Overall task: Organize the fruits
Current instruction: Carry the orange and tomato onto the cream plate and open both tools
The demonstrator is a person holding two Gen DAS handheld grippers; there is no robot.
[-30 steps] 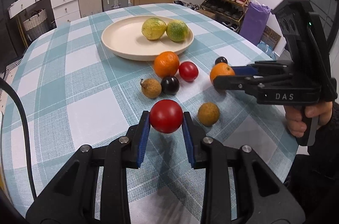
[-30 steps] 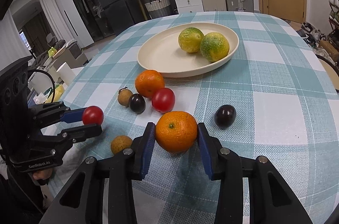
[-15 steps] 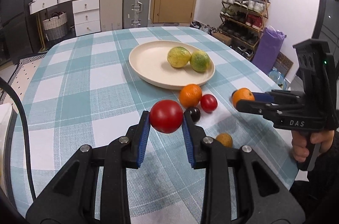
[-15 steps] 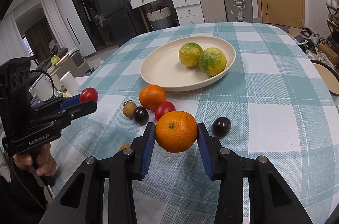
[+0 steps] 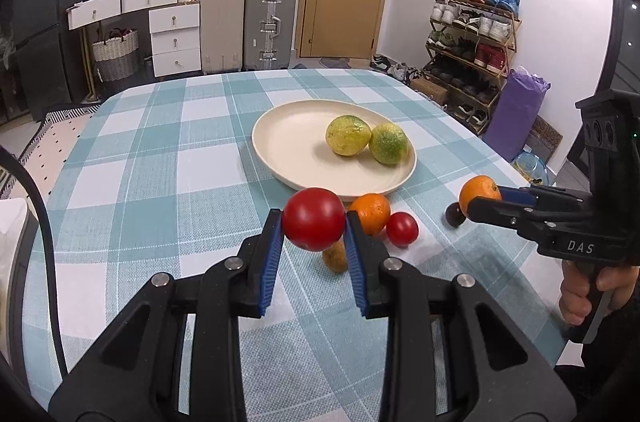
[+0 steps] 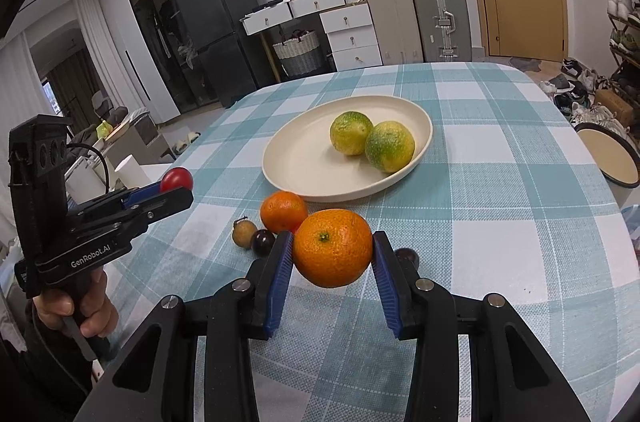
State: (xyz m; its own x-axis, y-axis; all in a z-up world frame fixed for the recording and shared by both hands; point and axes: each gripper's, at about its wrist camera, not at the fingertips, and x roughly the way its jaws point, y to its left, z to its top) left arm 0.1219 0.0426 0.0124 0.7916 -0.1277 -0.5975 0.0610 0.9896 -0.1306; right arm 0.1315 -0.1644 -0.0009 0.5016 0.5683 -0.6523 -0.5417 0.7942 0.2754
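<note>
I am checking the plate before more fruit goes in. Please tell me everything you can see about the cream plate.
The cream plate is round and shallow with a low raised rim, matte, perhaps ceramic or plastic. It lies flat on the checked tablecloth. Two yellow-green citrus fruits sit in it, touching each other, toward one side; the rest is bare. No gripper touches it.

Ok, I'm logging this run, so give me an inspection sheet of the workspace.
Surface: checked tablecloth, flat.
Job's things: plate holds two green-yellow citrus; orange, small tomato, brown and dark fruits on the cloth.
Clutter: nothing seen on the table.
Grippers: left gripper shut on red tomato; right gripper shut on held orange.
Cables: black cable at left.
Surroundings: suitcases, drawers, shoe rack, door.
</note>
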